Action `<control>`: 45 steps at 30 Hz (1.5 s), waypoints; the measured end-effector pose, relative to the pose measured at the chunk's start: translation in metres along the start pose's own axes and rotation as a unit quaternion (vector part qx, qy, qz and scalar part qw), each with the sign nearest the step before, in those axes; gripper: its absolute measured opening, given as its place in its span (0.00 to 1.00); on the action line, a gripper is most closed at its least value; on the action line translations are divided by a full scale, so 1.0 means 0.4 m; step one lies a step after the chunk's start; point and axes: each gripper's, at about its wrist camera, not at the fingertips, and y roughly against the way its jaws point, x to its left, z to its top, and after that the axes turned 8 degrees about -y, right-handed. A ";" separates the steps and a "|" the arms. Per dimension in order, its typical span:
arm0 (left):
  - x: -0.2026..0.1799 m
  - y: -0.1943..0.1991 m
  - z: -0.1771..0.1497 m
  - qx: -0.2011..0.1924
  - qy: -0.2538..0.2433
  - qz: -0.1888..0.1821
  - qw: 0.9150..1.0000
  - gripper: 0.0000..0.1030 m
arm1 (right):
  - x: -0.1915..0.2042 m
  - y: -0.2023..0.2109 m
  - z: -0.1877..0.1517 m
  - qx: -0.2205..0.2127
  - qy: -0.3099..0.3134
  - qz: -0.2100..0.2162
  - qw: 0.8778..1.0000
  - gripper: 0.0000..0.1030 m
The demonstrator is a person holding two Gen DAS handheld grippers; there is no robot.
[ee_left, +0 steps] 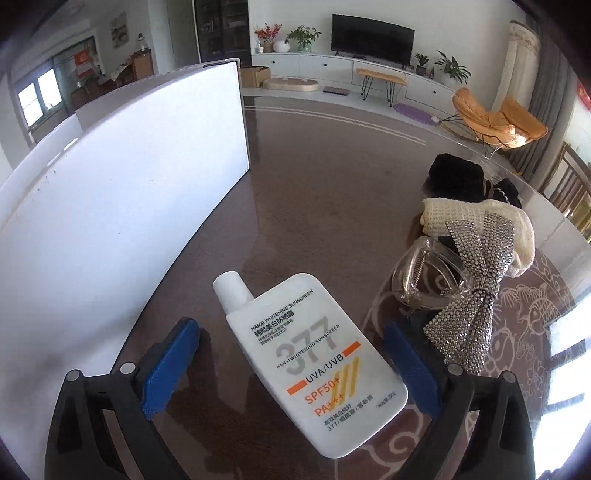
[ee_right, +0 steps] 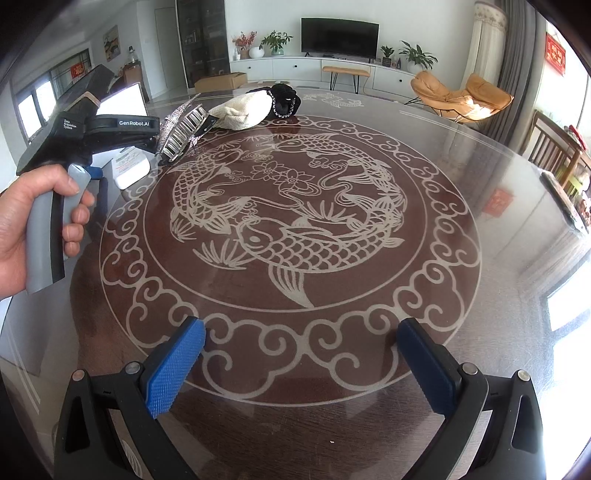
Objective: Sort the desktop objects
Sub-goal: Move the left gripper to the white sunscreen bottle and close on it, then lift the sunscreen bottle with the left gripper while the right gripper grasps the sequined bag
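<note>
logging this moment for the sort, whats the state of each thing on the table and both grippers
white sunscreen bottle: lying flat, cap on, between the left fingers, not gripped
left gripper: open, straddling the bottle
right gripper: open, empty, over bare table
clear plastic hair claw: lying closed
rhinestone bow clip: lying against the claw
cream knitted cloth: bunched up
white box: standing, open or shut unclear

Sunlit lounge: television (ee_right: 340,35), orange chairs (ee_right: 461,96).

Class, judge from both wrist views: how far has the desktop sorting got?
Done: nothing looks sorted. In hand: the open left claw straddles the sunscreen, pads clear. Left: the bow, clear clip, cream cloth and black item lie heaped; the right claw is empty.
</note>
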 end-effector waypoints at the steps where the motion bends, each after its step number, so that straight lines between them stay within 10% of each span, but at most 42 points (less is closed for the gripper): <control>1: 0.003 0.014 -0.012 -0.013 -0.008 -0.005 1.000 0.75 | 0.000 0.000 -0.001 0.000 0.000 0.000 1.000 1.00; 4: 0.026 0.057 -0.055 -0.026 -0.034 -0.028 0.999 0.49 | 0.000 0.000 0.000 0.000 0.000 0.000 1.000 1.00; 13: 0.112 0.232 -0.300 -0.048 -0.055 -0.138 0.988 0.49 | 0.000 -0.002 0.000 0.000 0.000 0.000 1.000 1.00; 24: 0.094 0.264 -0.347 -0.044 -0.075 -0.107 0.990 0.49 | 0.006 -0.003 0.011 0.003 -0.009 0.017 1.000 1.00; 30: 0.102 0.269 -0.355 -0.044 -0.076 -0.105 0.991 0.49 | 0.147 -0.085 0.199 0.033 -0.052 0.166 0.984 1.00; 38: 0.115 0.267 -0.353 -0.045 -0.069 -0.112 0.990 0.49 | 0.403 -0.302 0.434 0.082 -0.039 0.127 0.988 1.00; 42: 0.126 0.263 -0.348 -0.047 -0.060 -0.119 0.990 0.49 | 0.422 -0.317 0.449 0.072 -0.023 0.091 0.993 0.57; 45: 0.131 0.262 -0.347 -0.047 -0.056 -0.114 0.991 0.49 | 0.386 -0.280 0.426 0.075 -0.023 0.105 0.991 0.53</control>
